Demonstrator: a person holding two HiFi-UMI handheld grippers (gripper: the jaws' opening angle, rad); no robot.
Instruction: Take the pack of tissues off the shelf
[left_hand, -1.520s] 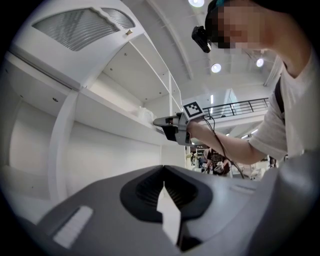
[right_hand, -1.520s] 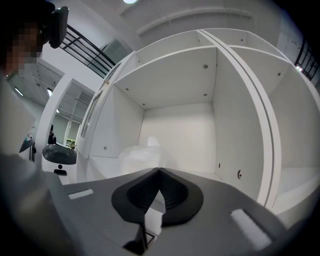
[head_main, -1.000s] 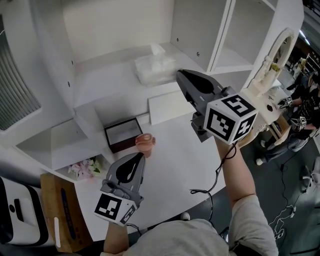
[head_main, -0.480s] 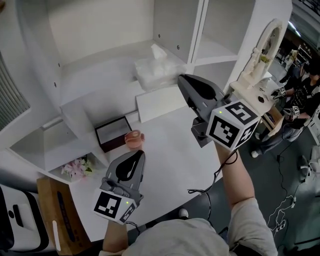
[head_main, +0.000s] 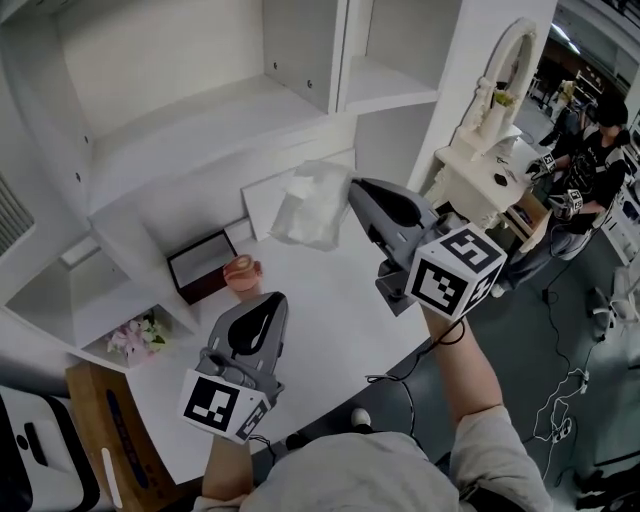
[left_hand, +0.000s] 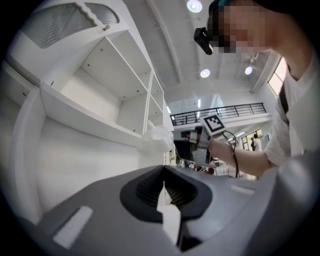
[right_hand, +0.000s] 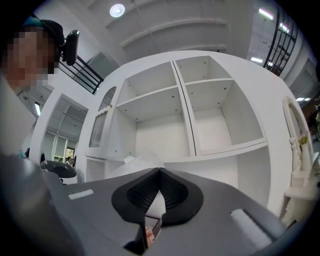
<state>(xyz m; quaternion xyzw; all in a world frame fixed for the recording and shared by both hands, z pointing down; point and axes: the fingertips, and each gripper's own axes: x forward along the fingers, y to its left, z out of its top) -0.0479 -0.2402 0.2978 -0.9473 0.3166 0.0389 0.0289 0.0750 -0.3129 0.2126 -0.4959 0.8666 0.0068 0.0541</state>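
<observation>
The pack of tissues (head_main: 312, 205), a soft clear-wrapped white bundle, hangs in the air in front of the white shelf (head_main: 200, 115), over the table. My right gripper (head_main: 350, 190) is shut on its right edge; in the right gripper view the pack (right_hand: 137, 164) bulges just past the closed jaws. The left gripper view shows the pack (left_hand: 156, 140) beside the shelf board. My left gripper (head_main: 272, 300) is low over the white table (head_main: 340, 300), jaws together, holding nothing.
A black open box (head_main: 203, 262) and a small pink pot (head_main: 240, 272) stand on the table near the shelf foot. A white flat board (head_main: 258, 195) lies behind the pack. Flowers (head_main: 133, 338) sit at the left, a white mirror stand (head_main: 495, 90) at the right.
The pack of tissues has left the shelf board: my right gripper drew it out and toward me, so it now hangs over the table. The left gripper stayed low.
</observation>
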